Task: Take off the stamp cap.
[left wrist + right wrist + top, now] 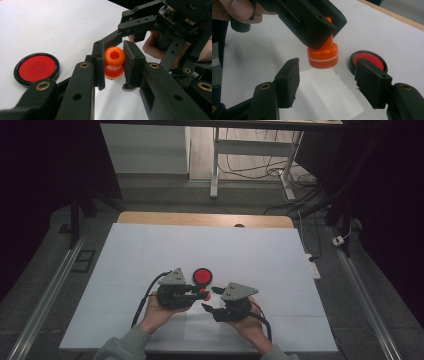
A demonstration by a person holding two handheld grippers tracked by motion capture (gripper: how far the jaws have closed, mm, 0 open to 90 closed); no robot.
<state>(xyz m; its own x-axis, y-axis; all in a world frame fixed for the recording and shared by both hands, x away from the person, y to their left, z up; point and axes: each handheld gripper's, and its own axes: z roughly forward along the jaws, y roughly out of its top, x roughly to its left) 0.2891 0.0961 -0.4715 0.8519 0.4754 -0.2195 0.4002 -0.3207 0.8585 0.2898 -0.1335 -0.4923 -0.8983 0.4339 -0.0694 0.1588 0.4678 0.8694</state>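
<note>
Holding the orange stamp point(114, 62) clamped by its knob in my left gripper point(113, 63), just above the paper point(324, 92) beside the ink pad point(37, 68); my right gripper point(327, 82) waits open; next I judge: press straight down

Place: a lab or test room with a recording rig.
Table point(150, 250): white sheet on a wooden top, almost bare, under both grippers.
Rails point(50, 290): metal tracks on the floor, left and right of the table.
Cables point(280, 170): loose on the floor, far behind the grippers.
Surroundings: dark curtains, a white desk frame point(216, 160) behind.
</note>
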